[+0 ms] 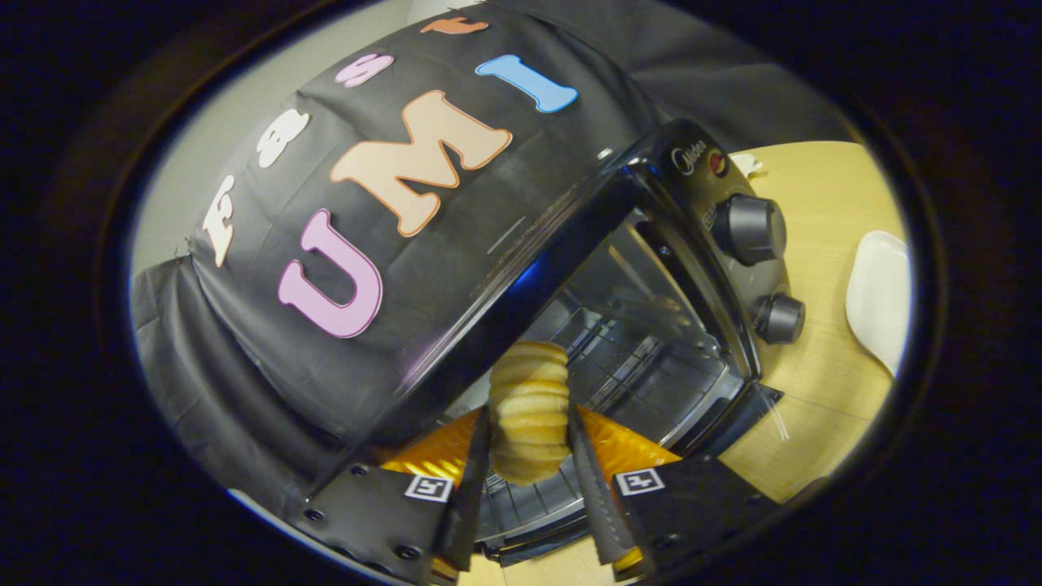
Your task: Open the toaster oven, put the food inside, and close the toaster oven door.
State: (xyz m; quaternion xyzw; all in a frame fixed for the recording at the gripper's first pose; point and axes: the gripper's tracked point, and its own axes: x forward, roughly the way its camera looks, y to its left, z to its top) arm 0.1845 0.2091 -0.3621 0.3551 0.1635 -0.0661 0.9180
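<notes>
A black toaster oven stands on a wooden table, seen tilted, with its door down and open. Its wire rack and shiny inner walls show inside. My gripper is shut on a ridged, tan pastry, one finger pressing on each side. The pastry hangs just in front of the oven's mouth, above the lowered door and the front of the rack. Two round knobs sit on the control panel to the right of the opening.
A white plate lies on the table to the right of the oven. Black cloth forms the booth wall behind and left of the oven. Bare tabletop lies between the oven and the plate.
</notes>
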